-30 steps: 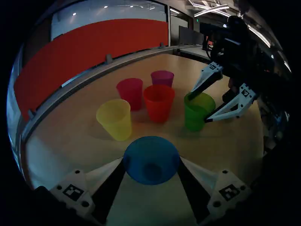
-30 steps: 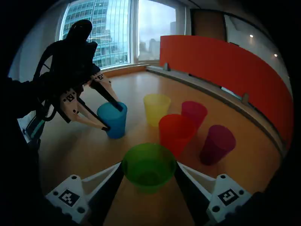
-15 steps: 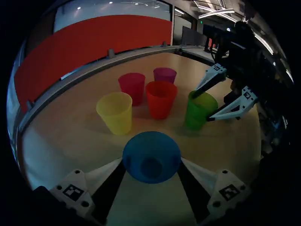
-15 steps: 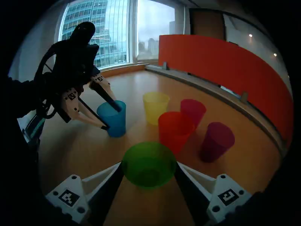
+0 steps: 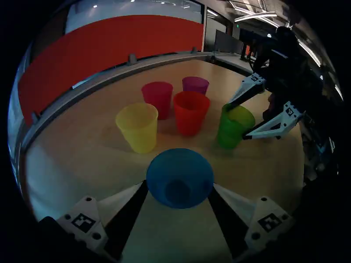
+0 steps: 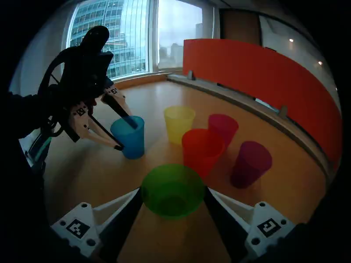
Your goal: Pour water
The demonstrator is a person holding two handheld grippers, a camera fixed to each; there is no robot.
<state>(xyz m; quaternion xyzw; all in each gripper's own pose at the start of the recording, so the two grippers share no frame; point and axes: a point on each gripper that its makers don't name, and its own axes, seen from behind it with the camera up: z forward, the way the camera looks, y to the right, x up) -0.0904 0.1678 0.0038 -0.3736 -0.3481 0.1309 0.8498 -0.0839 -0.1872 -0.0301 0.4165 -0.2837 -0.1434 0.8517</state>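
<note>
My left gripper [image 5: 179, 187] is shut on a blue cup [image 5: 180, 182], one finger pressing each side, mouth facing the camera. My right gripper [image 6: 173, 193] is shut the same way on a green cup [image 6: 172, 188]. Across the table the right gripper [image 5: 240, 122] clamps the green cup [image 5: 232, 129], and the left gripper [image 6: 119, 133] clamps the blue cup [image 6: 129, 138]. Both cups stand upright, low over the wooden table [image 5: 87, 149]. I cannot tell whether either holds water.
Between the held cups stand yellow [image 5: 138, 127], pink [image 5: 158, 98], red [image 5: 191, 111] and purple [image 5: 195, 85] cups, close together. A red partition [image 5: 87, 52] runs along the table's far edge. Windows [image 6: 127, 39] lie behind the left gripper.
Both grippers keep their grip on their cups. The blue cup has drifted slightly up and left in the right gripper view; the cluster of cups sits a touch higher in both views.
</note>
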